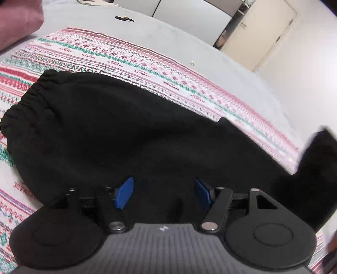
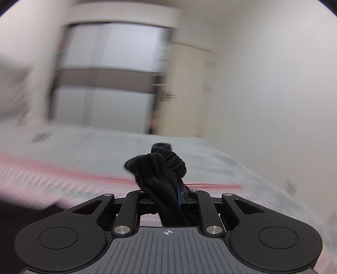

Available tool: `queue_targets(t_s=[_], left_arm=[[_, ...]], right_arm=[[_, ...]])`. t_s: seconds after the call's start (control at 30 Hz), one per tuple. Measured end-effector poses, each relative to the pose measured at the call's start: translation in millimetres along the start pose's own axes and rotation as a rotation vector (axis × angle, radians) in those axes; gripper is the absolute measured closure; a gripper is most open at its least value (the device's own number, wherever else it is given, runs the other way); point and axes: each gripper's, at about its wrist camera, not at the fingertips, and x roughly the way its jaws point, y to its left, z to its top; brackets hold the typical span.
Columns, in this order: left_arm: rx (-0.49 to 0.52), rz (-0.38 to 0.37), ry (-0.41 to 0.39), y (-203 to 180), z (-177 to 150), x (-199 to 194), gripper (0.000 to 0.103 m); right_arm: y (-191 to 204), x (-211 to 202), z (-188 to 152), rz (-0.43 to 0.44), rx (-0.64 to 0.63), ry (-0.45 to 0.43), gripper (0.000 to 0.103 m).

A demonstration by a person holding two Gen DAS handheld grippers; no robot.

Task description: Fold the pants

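Black pants [image 1: 109, 126] lie on a patterned blanket [image 1: 130, 61], their gathered elastic waistband [image 1: 25, 101] at the left. My left gripper [image 1: 163, 190] hovers low over the near edge of the pants, open, its blue pads [image 1: 124, 192] wide apart with only flat cloth beneath them. At the right edge of the left wrist view a black part of the pants [image 1: 316, 168] rises off the blanket. In the blurred right wrist view my right gripper [image 2: 175, 195] is shut on a ribbed black cuff [image 2: 160, 168] of the pants, held above the bed.
The blanket lies on a grey bedsheet [image 1: 168, 35]. A pink pillow [image 1: 16, 21] sits at the top left, and a small dark object [image 1: 124, 19] lies on the sheet. Beyond the bed stand wardrobe doors [image 2: 109, 69], a cream door [image 1: 261, 31] and a white wall [image 2: 273, 84].
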Motion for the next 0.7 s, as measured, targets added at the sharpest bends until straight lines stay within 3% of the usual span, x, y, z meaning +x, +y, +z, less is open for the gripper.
queue_targets(t_s=[0.07,0.17,0.2,0.27,0.33,0.4,0.47,0.57,0.7], left_arm=[[-0.009,-0.028,0.011,-1,1,4,0.017],[-0.048,-0.061,0.026,5,-1,-2,0.017],[-0.058,-0.066,0.028,6,-1,-2,0.017],[-0.068,-0.076,0.036,7,0,-1,0.017],[-0.062,-0.098,0.043,4,2,0,0.017],[-0.052,-0.122,0.041,2,3,2,0.017],[-0.048,-0.147,0.04,-1,0,0,0.017],[-0.062,-0.198,0.06,-5,0,4,0.017],[-0.044,-0.233,0.071,-13,-2,9,0.017]], right_arm=[[57,-7,-15,0.066,-0.152,0.002,0.088],[142,-15,-67,0.161,-0.48,0.073,0.088],[164,-17,-85,0.177,-0.589,0.115,0.089],[181,-17,-106,0.168,-0.68,0.163,0.082],[179,-19,-106,0.163,-0.682,0.171,0.078],[169,-19,-97,0.214,-0.67,0.185,0.056],[160,-22,-87,0.256,-0.678,0.16,0.041],[143,-19,-80,0.336,-0.719,0.118,0.04],[121,6,-75,0.522,-0.615,0.221,0.04]])
